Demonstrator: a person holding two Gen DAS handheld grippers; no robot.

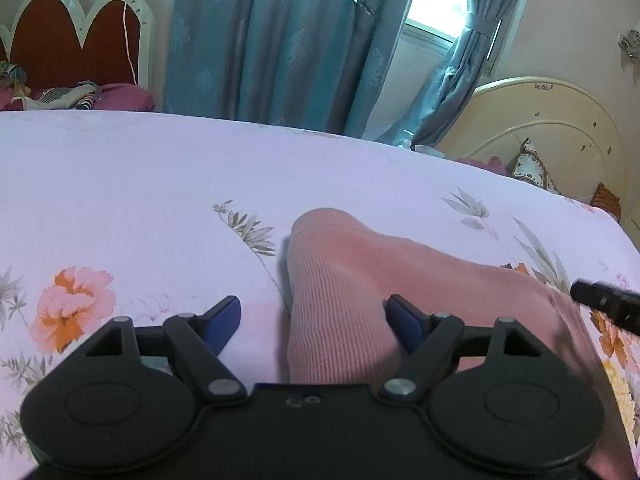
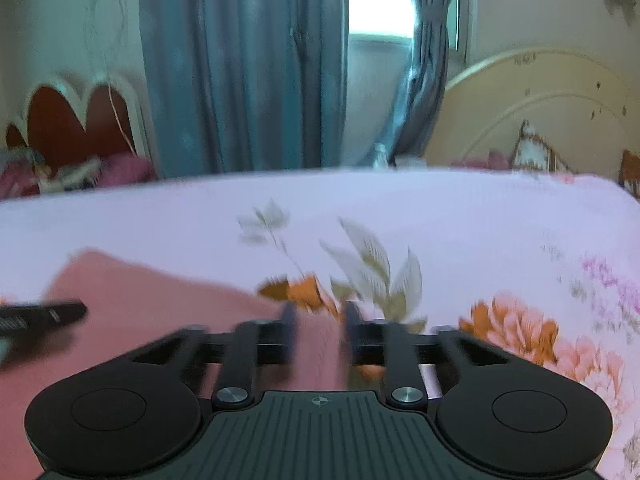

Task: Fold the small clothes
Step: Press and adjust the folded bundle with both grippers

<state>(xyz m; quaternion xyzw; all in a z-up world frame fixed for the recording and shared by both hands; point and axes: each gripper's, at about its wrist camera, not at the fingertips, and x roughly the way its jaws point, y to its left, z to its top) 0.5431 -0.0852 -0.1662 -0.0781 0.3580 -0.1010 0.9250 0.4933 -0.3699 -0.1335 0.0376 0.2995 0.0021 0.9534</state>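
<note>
Left gripper (image 1: 314,326) open astride pink garment (image 1: 360,280); right gripper (image 2: 318,332) parted over its corner, not pinching. Smooth fold toward twelve o'clock.

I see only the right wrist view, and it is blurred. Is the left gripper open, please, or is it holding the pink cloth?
Observer: The left gripper is open wide; its pads do not pinch the pink cloth.
Operator: Where do its fingers stand?
Observer: One blue finger is over the bare floral sheet, the other is over the cloth.
Operator: Does the cloth lie flat?
Observer: Not fully; its far end looks rounded and a little raised.
</note>
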